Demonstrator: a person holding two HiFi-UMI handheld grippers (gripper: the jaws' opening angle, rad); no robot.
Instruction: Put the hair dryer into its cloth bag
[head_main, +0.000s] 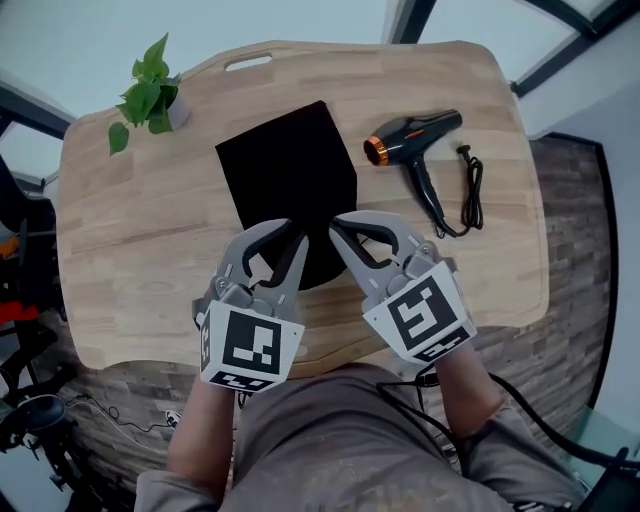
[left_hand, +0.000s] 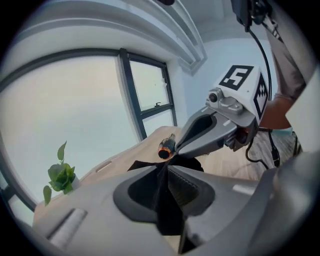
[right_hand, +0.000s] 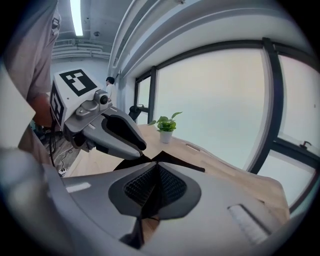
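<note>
A: Start with the big thing. What's on the bench (head_main: 130, 230)?

B: The black cloth bag (head_main: 290, 170) lies flat across the middle of the wood. Its far end points away from the person and its near edge is at the two tools.

A: And the tools themselves?

B: The left tool (head_main: 287, 240) and the right tool (head_main: 340, 228) sit side by side at that near edge. Each gripper view shows its jaws pressed together on a fold of black cloth, so both are clamped on the bag and neither is empty.

A: Where's the hair dryer (head_main: 410, 140)?

B: It is out on the bare wood to the right of the bag, lying on its side and apart from the cloth, with nothing touching it. Its cord (head_main: 470, 190) is loosely bundled just beyond the handle.

A: So how far along are we?

B: Early, I'd say. The bag is gripped, probably so its mouth can be pulled open, though I can't see an opening yet. Opening the bag, picking up the dryer and sliding it and the cord inside are all left to do.

A: Anything else around?

B: Only a small potted plant (head_main: 148, 95) at the far left corner, well clear.
</note>
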